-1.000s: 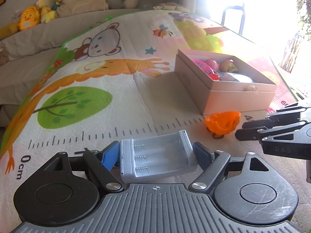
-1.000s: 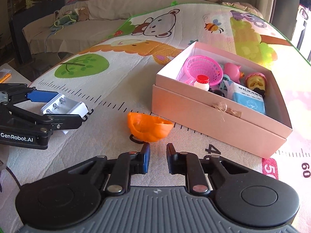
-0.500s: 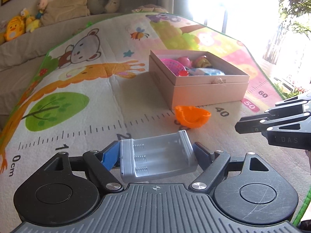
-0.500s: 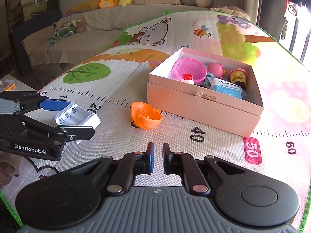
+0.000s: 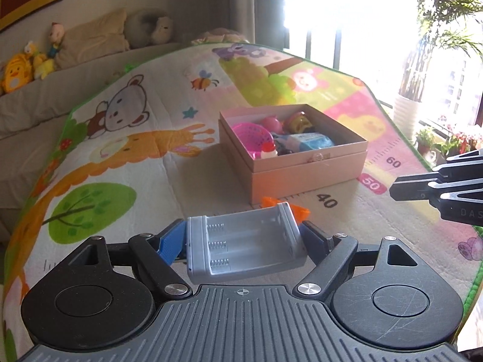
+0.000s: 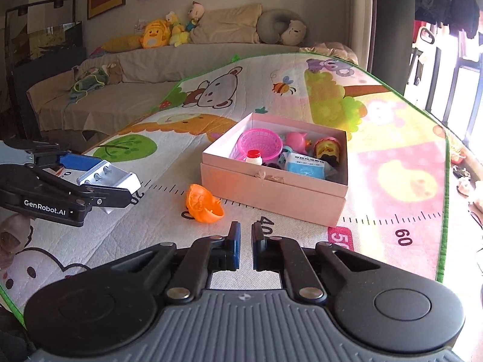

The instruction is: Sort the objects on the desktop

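Observation:
My left gripper (image 5: 243,241) is shut on a grey battery holder (image 5: 244,242), carried above the play mat; the same gripper (image 6: 105,185) and holder (image 6: 110,178) show at the left of the right wrist view. An orange half-shell (image 6: 203,203) lies on the mat in front of a pink open box (image 6: 271,193), and in the left wrist view the half-shell (image 5: 300,209) peeks out behind the holder, near the box (image 5: 305,172). The box holds a pink basket (image 6: 261,143), a small bottle (image 6: 254,157) and other toys. My right gripper (image 6: 246,242) is shut and empty, short of the half-shell.
A cartoon play mat (image 6: 377,163) with a printed ruler covers the surface; its green edge (image 6: 445,211) runs along the right. A couch with plush toys (image 6: 157,34) stands behind. Bright windows and potted plants (image 5: 416,96) lie to the right.
Both grippers have risen and drawn back from the box, so box and half-shell look smaller. The right jaws closed the last of their gap. The left grip on the holder is unchanged.

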